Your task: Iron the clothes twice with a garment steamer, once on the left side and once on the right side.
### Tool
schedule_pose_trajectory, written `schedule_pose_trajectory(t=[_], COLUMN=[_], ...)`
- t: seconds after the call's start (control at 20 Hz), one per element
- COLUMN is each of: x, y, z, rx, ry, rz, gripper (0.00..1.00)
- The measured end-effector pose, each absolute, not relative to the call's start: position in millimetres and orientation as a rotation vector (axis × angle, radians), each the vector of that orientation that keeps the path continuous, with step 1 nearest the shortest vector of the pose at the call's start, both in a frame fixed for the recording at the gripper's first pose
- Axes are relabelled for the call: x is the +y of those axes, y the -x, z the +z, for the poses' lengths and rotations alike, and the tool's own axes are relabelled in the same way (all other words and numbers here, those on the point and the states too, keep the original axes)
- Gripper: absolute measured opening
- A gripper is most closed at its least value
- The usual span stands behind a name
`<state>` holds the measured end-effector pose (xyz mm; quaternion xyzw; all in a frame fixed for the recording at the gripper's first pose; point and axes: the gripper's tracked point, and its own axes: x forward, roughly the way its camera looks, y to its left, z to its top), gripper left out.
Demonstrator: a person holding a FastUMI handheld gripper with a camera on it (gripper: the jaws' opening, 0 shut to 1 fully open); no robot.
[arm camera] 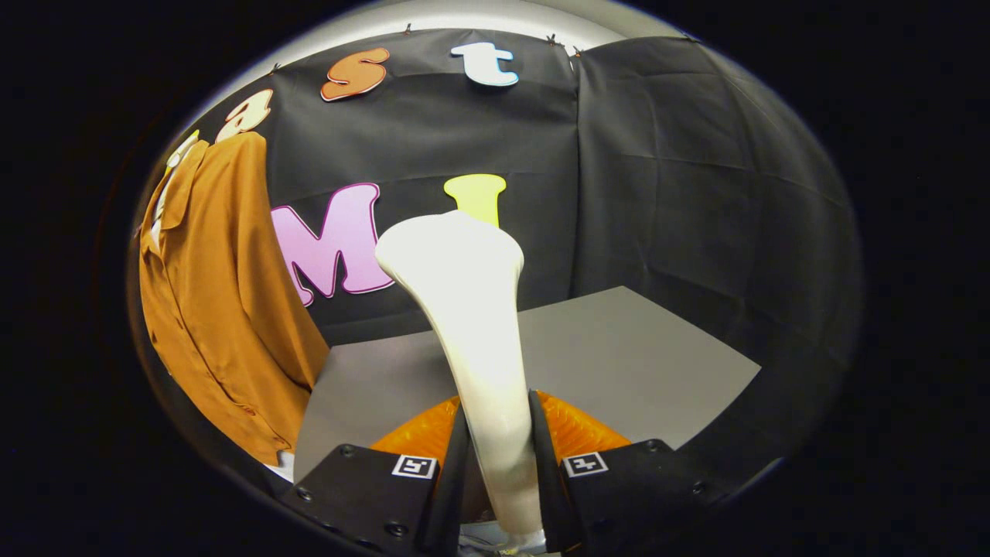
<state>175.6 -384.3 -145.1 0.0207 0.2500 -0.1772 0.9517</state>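
Note:
A white garment steamer (472, 309) stands upright between my fingers, its flared head rising well beyond them. My gripper (499, 441) is shut on the steamer's narrow handle, both fingers pressing its sides. An orange-brown shirt (220, 309) hangs on the booth wall off to the left of the steamer, collar at the top, hem near the table's left end. The steamer head is apart from the shirt, with a stretch of wall between them.
A grey table (634, 356) lies below and beyond the fingers, running to the right. Black cloth walls close the booth behind and to the right. Something orange and ribbed (572, 429) sits low, just behind the fingers.

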Motion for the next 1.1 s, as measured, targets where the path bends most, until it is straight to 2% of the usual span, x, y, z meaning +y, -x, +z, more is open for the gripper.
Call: schedule_pose_trajectory(t=[0.5,1.1], x=[-275,-139], y=[-171,-185], z=[-119,-119], rx=[0.431,0.406], ry=[0.003,0.029], rz=[-0.333,-0.263], gripper=[0.45,0.44])
